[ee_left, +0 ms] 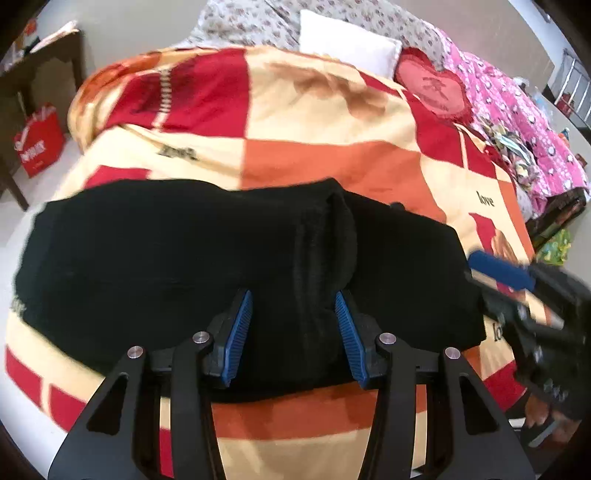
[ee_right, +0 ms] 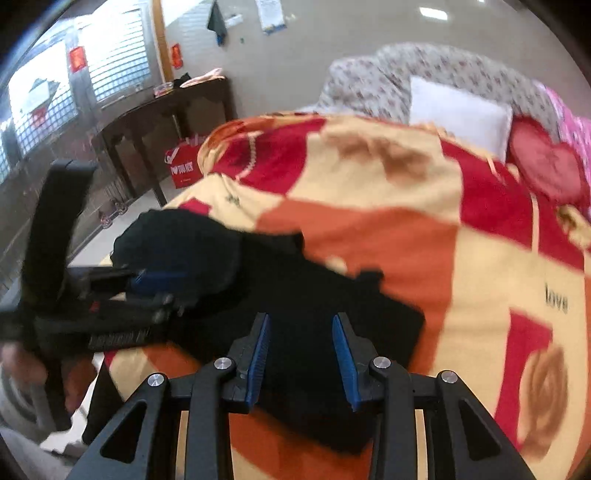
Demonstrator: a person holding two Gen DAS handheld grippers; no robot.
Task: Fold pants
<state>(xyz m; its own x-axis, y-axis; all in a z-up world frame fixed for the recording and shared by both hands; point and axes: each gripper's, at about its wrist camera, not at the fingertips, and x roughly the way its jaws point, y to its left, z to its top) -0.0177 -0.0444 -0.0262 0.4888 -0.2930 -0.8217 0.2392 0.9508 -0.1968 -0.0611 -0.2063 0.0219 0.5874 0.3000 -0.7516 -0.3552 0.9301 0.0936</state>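
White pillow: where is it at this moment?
The white pillow lies at the far end of the bed, between the floral quilt and the red heart cushion, beyond the checked blanket; both wrist views show it.

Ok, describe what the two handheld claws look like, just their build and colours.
Both look alike. The left claw has two black angular fingers with triangular cut-outs, silver round pivot pins and ribbed blue pads. The right claw shows the same black linkage, silver pins and blue pads. Seen from the right, the left tool has a tall black upright part. No cables or sleeves are clearly visible.
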